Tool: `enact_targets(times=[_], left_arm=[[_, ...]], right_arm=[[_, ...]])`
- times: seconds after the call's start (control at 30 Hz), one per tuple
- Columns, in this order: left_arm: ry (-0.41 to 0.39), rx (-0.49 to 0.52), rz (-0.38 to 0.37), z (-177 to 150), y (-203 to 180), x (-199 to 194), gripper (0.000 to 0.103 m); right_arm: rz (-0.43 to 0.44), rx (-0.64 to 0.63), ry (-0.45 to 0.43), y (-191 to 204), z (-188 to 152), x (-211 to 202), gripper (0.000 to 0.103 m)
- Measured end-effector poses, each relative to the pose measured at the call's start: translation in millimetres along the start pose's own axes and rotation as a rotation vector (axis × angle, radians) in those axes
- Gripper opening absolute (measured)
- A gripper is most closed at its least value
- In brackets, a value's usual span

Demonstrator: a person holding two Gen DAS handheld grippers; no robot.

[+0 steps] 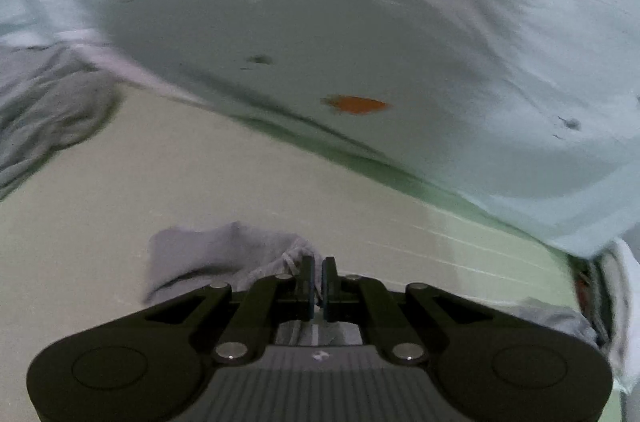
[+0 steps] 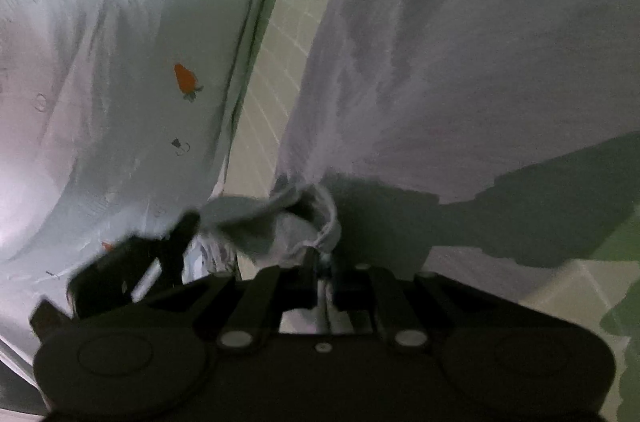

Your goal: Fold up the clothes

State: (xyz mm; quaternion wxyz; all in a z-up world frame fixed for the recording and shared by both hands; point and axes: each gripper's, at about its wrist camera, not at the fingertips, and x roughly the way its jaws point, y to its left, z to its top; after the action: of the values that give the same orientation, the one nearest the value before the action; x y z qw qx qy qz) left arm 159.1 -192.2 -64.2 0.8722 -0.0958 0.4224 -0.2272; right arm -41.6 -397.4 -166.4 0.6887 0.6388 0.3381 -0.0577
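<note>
Evidently both claws are pinching the same grey garment (image 2: 460, 62) by its edge. The left claw (image 1: 319, 276) is clenched on a bunched corner with a bit of drawstring or hem showing beside its pads, and the right claw (image 2: 318, 258) is clenched on a gathered fold too. Held this way, the cloth hangs in a broad sheet ahead of the right claw — my guess is that it is being lifted and spread so it can be laid flat for a fold. A pale blue garment (image 1: 360, 22) with small orange carrot prints lies spread across the green cutting mat (image 1: 200, 162) on the table, just beyond the grey one. Motion blur hides the rest of the room.
</note>
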Motion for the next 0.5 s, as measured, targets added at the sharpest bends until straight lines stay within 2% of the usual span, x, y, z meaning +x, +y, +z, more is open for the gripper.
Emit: enact_targets(times=[0.1, 0.17, 0.2, 0.23, 0.3, 0.33, 0.37, 0.43, 0.5], left_arm=[[0.072, 0.036, -0.029, -11.3, -12.7, 18.7, 0.005], [0.120, 0.061, -0.048, -18.9, -21.1, 31.2, 0.012], [0.142, 0.069, -0.049, -22.7, -23.7, 36.4, 0.026], [0.160, 0.067, -0.024, -26.9, -21.3, 38.3, 0.034], [0.171, 0.058, 0.004, -32.9, -11.7, 35.8, 0.063], [0.167, 0.051, 0.012, -35.1, -5.0, 31.9, 0.069], [0.160, 0.044, 0.023, -36.4, 3.3, 26.1, 0.078], [0.150, 0.033, 0.056, -38.3, 19.4, 14.3, 0.079], [0.140, 0.022, 0.104, -39.0, 37.3, 3.0, 0.083]], right_arm=[[-0.034, -0.022, -0.028, -5.6, -4.7, -19.1, 0.005], [-0.073, -0.007, -0.042, -15.2, -7.0, -26.5, 0.005], [-0.094, 0.005, -0.046, -21.0, -7.6, -29.1, 0.005], [-0.119, 0.019, -0.049, -26.6, -8.1, -31.3, 0.006], [-0.176, 0.034, -0.052, -30.5, -7.5, -32.9, 0.009], [-0.195, 0.017, -0.062, -27.2, -7.0, -34.3, 0.015], [-0.215, -0.005, -0.074, -23.2, -6.7, -35.7, 0.032], [-0.265, -0.101, -0.115, -8.1, -8.0, -37.5, 0.053], [-0.325, -0.263, -0.151, 14.4, -10.3, -33.6, 0.054]])
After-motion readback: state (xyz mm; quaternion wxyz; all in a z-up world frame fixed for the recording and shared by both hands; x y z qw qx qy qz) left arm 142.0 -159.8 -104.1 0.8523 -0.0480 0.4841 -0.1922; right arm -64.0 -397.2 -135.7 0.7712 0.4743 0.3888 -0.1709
